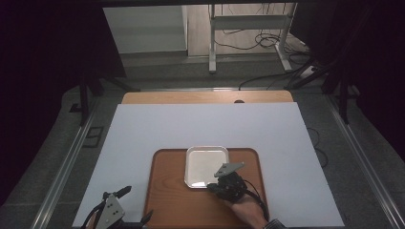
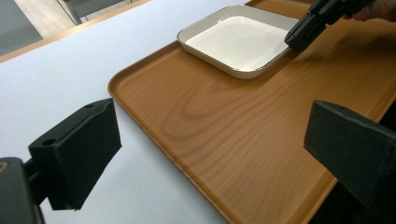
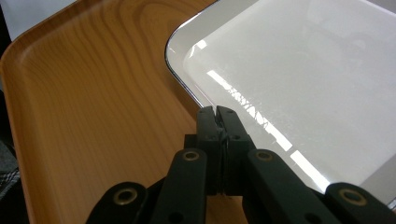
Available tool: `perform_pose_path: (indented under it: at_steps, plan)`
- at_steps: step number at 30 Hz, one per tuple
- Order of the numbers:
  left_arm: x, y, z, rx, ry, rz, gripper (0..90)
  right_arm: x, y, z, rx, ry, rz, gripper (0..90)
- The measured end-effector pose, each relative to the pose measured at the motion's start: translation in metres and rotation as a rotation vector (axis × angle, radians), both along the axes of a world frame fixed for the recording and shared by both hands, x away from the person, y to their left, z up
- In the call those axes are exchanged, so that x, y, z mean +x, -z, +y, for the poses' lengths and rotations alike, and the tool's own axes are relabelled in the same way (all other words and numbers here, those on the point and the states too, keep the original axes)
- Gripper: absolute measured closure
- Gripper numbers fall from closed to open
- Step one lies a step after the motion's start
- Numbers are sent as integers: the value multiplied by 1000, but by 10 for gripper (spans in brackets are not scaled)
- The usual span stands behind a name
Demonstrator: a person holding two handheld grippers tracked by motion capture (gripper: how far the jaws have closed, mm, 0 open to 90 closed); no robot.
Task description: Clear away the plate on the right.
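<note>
A white square plate (image 1: 205, 164) lies at the far middle of a wooden tray (image 1: 167, 200). My right gripper (image 1: 213, 187) is shut on the plate's near right rim (image 3: 187, 84). In the right gripper view its jaws (image 3: 217, 112) stand pressed together astride the rim, one on the tray side and one on the plate side. The left gripper view shows that gripper (image 2: 297, 41) touching the plate (image 2: 233, 44). My left gripper (image 1: 136, 204) hangs open at the tray's near left corner. Its pads (image 2: 79, 154) are wide apart over the tray (image 2: 224, 140), with nothing between them.
The tray rests on a white sheet (image 1: 143, 129) that covers most of a wooden table (image 1: 205, 97). Beyond the table are a metal frame's legs (image 1: 212, 43) and loose cables (image 1: 267, 40) on the floor. Dark curtains stand at both sides.
</note>
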State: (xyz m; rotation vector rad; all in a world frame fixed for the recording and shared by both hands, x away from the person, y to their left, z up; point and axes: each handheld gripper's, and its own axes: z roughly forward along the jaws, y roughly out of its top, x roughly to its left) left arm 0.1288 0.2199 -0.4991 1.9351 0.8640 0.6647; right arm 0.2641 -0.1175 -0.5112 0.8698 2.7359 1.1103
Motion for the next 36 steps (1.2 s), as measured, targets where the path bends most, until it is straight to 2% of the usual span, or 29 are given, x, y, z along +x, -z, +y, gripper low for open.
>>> perform_pose_path:
  at_steps: [7,16,36]
  plan:
    - [0,0,0,0,0,-1,34,-2,-2,1,18,-6,12,808]
    - [0,0,0,5,1,-3,34,-3,-6,-2,33,-4,17,772]
    - [-1,0,0,3,2,-5,34,0,-14,-13,45,36,-12,590]
